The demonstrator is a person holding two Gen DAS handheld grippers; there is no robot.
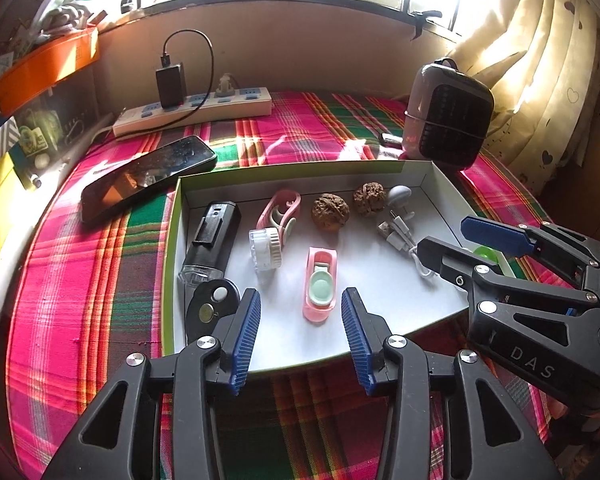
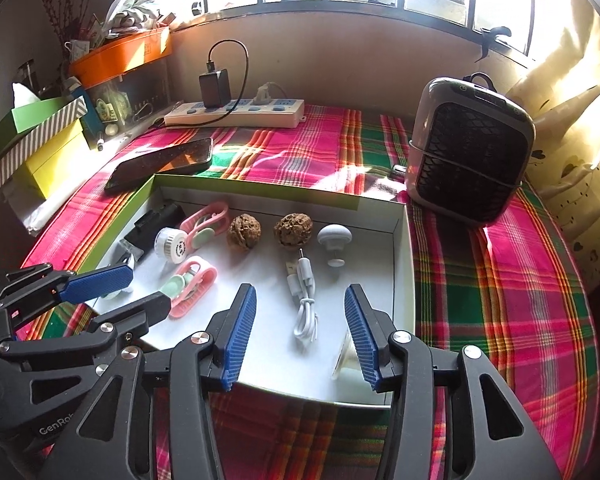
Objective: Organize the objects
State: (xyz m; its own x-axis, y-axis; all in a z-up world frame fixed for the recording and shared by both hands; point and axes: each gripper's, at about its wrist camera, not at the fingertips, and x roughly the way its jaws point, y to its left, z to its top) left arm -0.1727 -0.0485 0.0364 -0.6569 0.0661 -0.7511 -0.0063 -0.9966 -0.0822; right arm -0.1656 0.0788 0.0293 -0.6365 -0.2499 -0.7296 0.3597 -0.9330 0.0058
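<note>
The shallow box (image 1: pixel 172 240) sits on the plaid cloth (image 2: pixel 500 280) and holds the sorted items: a pink clip (image 1: pixel 320 284) near the front, a white cable (image 2: pixel 304 304) to its right, two walnuts (image 1: pixel 330 212) along the back, a black flashlight (image 1: pixel 212 240) at the left wall. The left gripper (image 1: pixel 300 328) hangs over the front edge, jaws apart and empty, the clip beyond its tips. The right gripper (image 2: pixel 300 328) is likewise parted and holds nothing, the cable lying between and beyond its pads. Risk, in my judgement: items lie close together, so a careless descent could nudge the round walnuts rolling or snag the cable loop. A phone (image 1: pixel 148 176) lies just beside the box.
</note>
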